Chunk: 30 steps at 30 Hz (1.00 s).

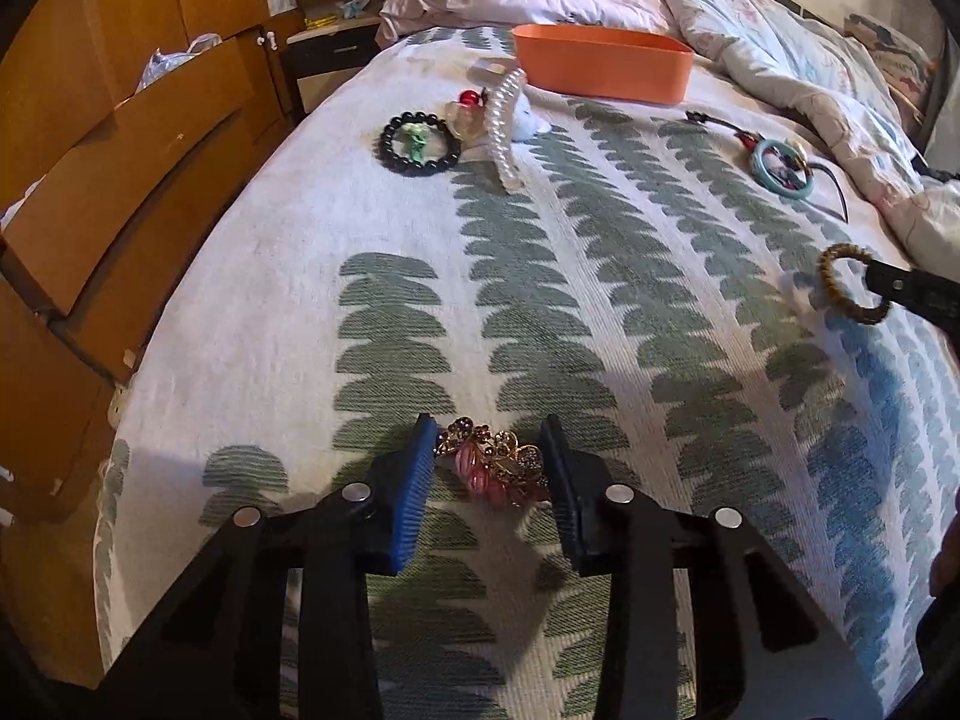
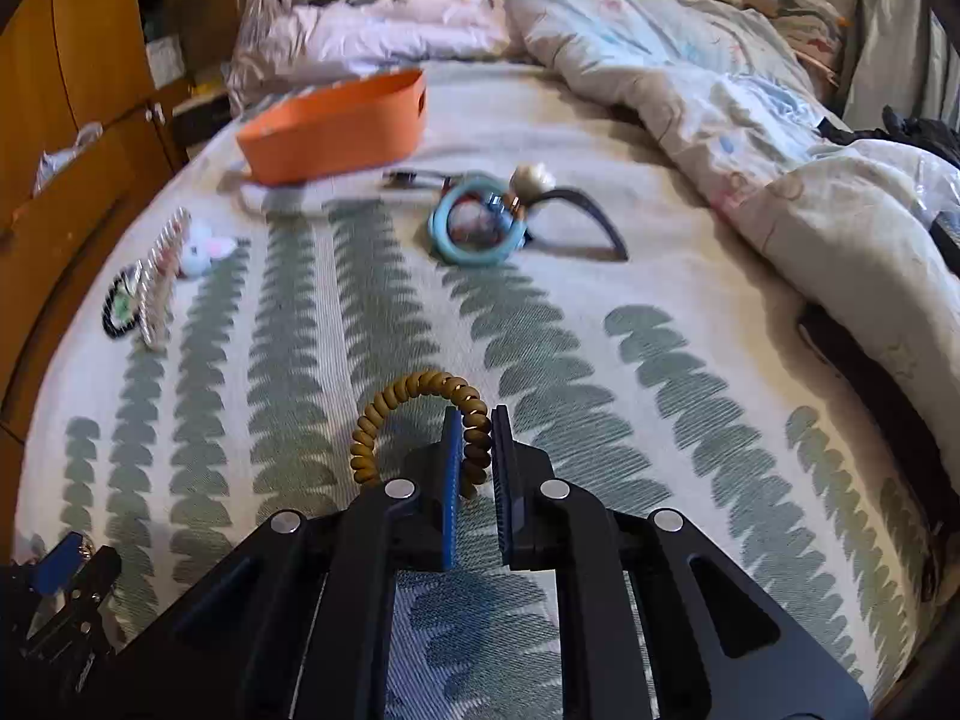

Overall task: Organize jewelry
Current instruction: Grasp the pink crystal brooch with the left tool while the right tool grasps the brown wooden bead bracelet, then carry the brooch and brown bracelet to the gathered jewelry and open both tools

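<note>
No brand, label or legible writing shows on any item. The jewelry lies scattered on a bed (image 1: 252, 300) covered with a pale spread printed in green leaf rows.

The left tool (image 1: 489, 462) has its blue-padded fingers apart, straddling one gold-and-pink hair clip (image 1: 495, 462) that lies on the spread at the near edge; whether the pads touch it cannot be told. The right tool (image 2: 477, 456) is clamped on one mustard coil hair tie (image 2: 384, 414), whose loop stands up and to the left of the fingers, lifted above the spread.

At the far side sits one orange bin (image 1: 600, 69), its inside not visible. Near its left end lie one black bead bracelet (image 1: 420, 144) with a small green charm inside its ring, one pearl hair claw (image 1: 504, 126), one red-and-clear trinket (image 1: 468, 111) and one small white plush piece (image 2: 204, 249), all clustered close together. To the right, well apart from that group, one turquoise bangle (image 2: 474, 228) rests on a tangle of dark cords, with a pale round pompom (image 2: 531, 177) just beyond it. A crumpled quilt (image 2: 690, 90) fills the far right of the bed.
</note>
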{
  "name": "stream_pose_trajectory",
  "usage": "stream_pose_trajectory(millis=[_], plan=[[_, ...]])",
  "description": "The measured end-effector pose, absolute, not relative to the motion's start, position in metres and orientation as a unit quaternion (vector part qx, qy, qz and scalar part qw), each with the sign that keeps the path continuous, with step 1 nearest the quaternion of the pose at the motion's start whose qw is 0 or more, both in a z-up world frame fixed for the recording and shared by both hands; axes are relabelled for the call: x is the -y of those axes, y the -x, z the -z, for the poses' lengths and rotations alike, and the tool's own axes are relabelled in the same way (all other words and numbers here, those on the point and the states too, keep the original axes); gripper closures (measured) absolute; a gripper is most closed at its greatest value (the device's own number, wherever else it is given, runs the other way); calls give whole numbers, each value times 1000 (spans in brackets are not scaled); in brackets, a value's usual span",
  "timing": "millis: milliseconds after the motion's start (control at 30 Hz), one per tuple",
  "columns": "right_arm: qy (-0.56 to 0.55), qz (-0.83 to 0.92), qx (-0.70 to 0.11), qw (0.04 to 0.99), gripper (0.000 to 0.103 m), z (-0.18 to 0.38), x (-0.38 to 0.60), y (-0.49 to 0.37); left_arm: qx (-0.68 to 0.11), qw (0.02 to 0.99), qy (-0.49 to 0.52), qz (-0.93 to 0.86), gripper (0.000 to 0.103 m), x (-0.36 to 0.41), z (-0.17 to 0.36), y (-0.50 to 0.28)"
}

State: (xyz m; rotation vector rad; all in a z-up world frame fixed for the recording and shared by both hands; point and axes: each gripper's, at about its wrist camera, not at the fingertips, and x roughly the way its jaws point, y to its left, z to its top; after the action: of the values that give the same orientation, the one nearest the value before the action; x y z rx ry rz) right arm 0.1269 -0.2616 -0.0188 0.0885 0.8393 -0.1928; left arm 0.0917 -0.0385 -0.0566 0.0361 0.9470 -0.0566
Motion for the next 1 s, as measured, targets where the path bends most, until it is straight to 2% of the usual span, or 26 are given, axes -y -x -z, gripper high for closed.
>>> stream_pose_trajectory(millis=[533, 767, 1000], plan=[[-98, 81, -357, 925, 92, -36, 296, -120, -405, 914, -2, 12, 66, 23, 11, -116], [-79, 71, -359, 927, 92, -51, 302, -168, -370, 929, -24, 10, 66, 31, -15, -157], [-74, 72, -385, 917, 92, -29, 316, -218, -367, 930, -24, -3, 66, 30, -7, -205]])
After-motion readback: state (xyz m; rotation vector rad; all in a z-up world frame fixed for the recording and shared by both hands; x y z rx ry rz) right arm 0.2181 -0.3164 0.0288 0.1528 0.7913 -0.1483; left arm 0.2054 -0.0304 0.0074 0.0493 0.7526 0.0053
